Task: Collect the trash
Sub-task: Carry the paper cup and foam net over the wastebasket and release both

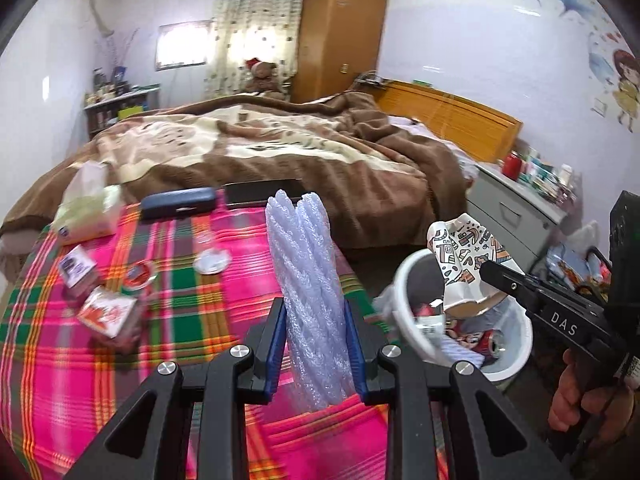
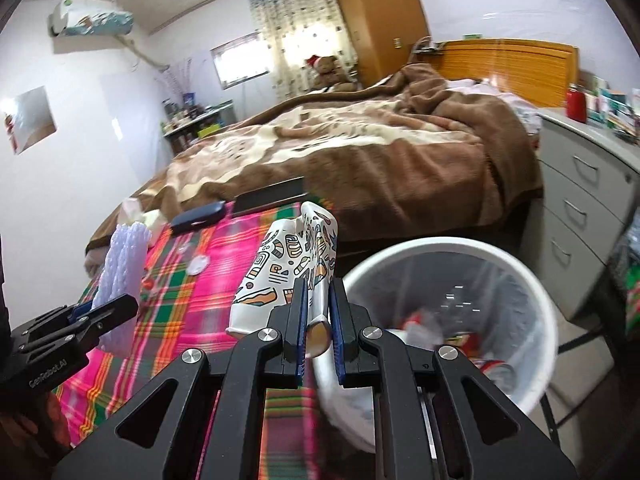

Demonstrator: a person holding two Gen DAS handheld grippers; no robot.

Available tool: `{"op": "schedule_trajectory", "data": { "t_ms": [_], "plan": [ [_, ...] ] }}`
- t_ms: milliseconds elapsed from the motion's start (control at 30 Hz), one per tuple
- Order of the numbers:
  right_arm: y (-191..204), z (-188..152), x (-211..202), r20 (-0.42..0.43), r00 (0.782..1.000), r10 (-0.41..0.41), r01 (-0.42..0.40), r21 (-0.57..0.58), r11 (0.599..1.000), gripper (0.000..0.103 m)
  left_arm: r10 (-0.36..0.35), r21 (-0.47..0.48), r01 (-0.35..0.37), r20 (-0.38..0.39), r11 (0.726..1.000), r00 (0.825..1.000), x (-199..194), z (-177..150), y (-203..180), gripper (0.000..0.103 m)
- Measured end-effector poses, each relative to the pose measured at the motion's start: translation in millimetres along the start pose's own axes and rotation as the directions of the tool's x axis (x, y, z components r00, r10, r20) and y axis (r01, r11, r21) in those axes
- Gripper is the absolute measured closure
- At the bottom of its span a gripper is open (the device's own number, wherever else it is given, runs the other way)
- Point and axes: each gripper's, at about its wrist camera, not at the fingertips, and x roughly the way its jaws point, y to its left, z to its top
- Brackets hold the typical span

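Daylight comes through the curtained window [image 1: 256, 40] at the far wall, where it blows out to white glare, and leaves the room evenly bright with soft shadows. Both fisheye views bend straight lines hard toward the dark, vignetted corners. The plaid tablecloth [image 2: 192, 292] and the white bin [image 2: 532, 292] smear with motion blur.

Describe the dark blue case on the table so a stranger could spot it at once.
Start at the plaid tablecloth before the bed. At its far edge, between the tissue pack and a flat black slab, lies the dark blue case: long, rounded, closed, the only navy thing there.
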Motion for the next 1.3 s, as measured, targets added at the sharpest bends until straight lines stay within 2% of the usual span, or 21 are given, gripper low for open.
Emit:
{"op": "schedule_trajectory", "data": {
  "t_ms": [267, 533, 667, 933, 1033, 1100, 1167, 1200, 1300],
  "plan": [
    [-44, -1, -14, 0.019, 0.993, -0.116, 0.114, 0.068, 0.991, 0.092, -0.099, 0.077, 0.102, -0.045, 0.992, 0.994, 30, 5, -58, 0.074],
    [-74, -9, -12, -0.024, 0.977, -0.211, 0.212, 0.103, 0.972, 0.092, -0.162, 0.131, 0.176, -0.113, 0.976, 0.980, 63, 1, -109, 0.074],
    [-85, -14, -7, -0.057, 0.973, -0.223, 0.228, 0.109, 0.968, 0.092, -0.174, 0.167, 0.197, -0.142, 0.966, 0.974, 76, -4, -128, 0.074],
    [-101, -20, -3, -0.108, 0.963, -0.247, 0.259, 0.111, 0.960, 0.092, -0.187, 0.177, 0.219, -0.181, 0.960, 0.965, 94, -10, -147, 0.074],
    [-103, -20, -2, -0.116, 0.963, -0.242, 0.254, 0.105, 0.961, 0.091, -0.201, 0.163, 0.232, -0.187, 0.959, 0.962, 97, -10, -146, 0.068],
    [-102, -21, -1, -0.123, 0.960, -0.250, 0.262, 0.097, 0.960, 0.085, -0.201, 0.151, 0.231, -0.190, 0.961, 0.961, 99, -9, -144, 0.056],
    [-103, -21, -1, -0.127, 0.957, -0.260, 0.272, 0.089, 0.958, 0.061, -0.210, 0.138, 0.238, -0.190, 0.961, 0.959, 99, -9, -142, 0.051],
    [-102, -21, -2, -0.127, 0.957, -0.260, 0.272, 0.090, 0.958, 0.057, -0.212, 0.140, 0.239, -0.188, 0.961, 0.959, 99, -9, -142, 0.051],
    [-103, -21, -3, -0.123, 0.961, -0.248, 0.260, 0.098, 0.961, 0.055, -0.196, 0.142, 0.224, -0.184, 0.964, 0.963, 98, -10, -140, 0.049]
  ]
}}
